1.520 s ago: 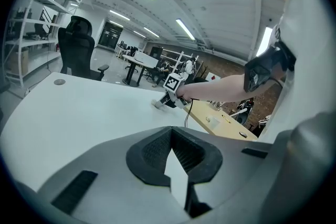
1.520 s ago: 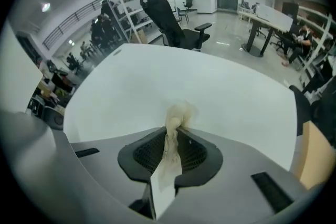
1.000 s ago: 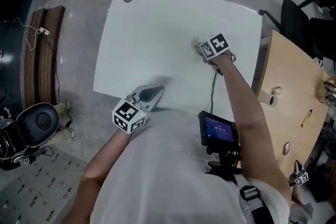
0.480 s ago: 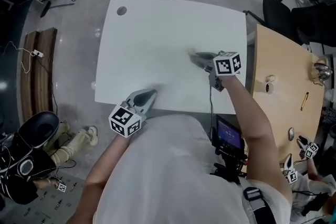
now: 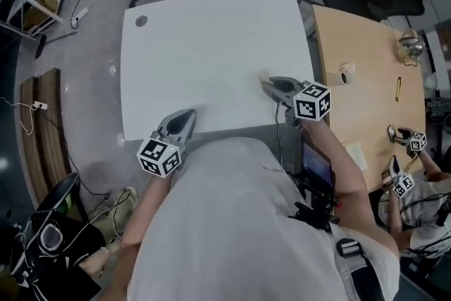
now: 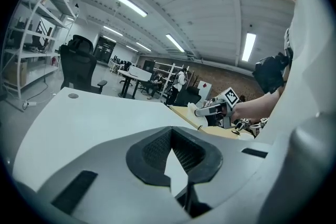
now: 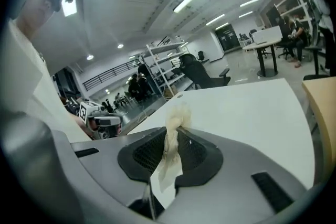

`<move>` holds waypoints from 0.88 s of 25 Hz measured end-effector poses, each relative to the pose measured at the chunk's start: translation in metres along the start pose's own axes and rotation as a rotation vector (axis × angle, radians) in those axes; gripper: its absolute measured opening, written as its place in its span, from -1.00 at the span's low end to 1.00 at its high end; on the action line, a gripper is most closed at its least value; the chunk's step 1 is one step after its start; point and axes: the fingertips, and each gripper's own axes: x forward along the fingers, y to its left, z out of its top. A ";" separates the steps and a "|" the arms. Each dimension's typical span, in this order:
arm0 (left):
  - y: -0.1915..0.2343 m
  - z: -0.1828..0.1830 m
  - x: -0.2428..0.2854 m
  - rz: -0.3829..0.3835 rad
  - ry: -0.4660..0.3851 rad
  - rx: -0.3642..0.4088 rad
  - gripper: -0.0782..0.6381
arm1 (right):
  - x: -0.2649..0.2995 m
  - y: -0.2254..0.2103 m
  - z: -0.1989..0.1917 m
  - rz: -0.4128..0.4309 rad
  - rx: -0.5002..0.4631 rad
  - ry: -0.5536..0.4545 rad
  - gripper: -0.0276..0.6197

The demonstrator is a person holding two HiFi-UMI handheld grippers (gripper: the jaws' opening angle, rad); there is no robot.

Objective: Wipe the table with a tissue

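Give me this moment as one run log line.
right claw: shut on tissue | tissue: over white table | left claw: shut, empty, at table's near edge

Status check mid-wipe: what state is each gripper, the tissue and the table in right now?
left gripper: tongs shut, empty, over the table's near edge.
right gripper: tongs shut on the tissue.
tissue: crumpled, clamped, wad poking past the tips.
white table: tissue at its near-right part.

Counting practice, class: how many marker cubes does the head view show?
4: one cube on the left gripper, one on the right gripper, two beside the wooden table; others may be hidden.
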 end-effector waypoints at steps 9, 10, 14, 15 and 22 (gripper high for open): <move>-0.016 0.008 -0.003 -0.059 -0.004 0.046 -0.76 | -0.013 0.051 0.015 -0.062 -0.071 -0.135 -0.73; -0.019 0.007 -0.002 -0.068 -0.002 0.054 -0.76 | -0.015 0.055 0.015 -0.067 -0.077 -0.143 -0.73; -0.032 0.006 -0.004 -0.089 -0.008 0.083 -0.76 | -0.025 0.064 0.013 -0.094 -0.094 -0.174 -0.73; -0.033 0.006 -0.004 -0.094 -0.010 0.088 -0.76 | -0.026 0.066 0.013 -0.103 -0.097 -0.180 -0.73; -0.032 -0.001 -0.011 -0.105 -0.014 0.078 -0.76 | -0.026 0.081 0.016 -0.125 -0.125 -0.195 -0.73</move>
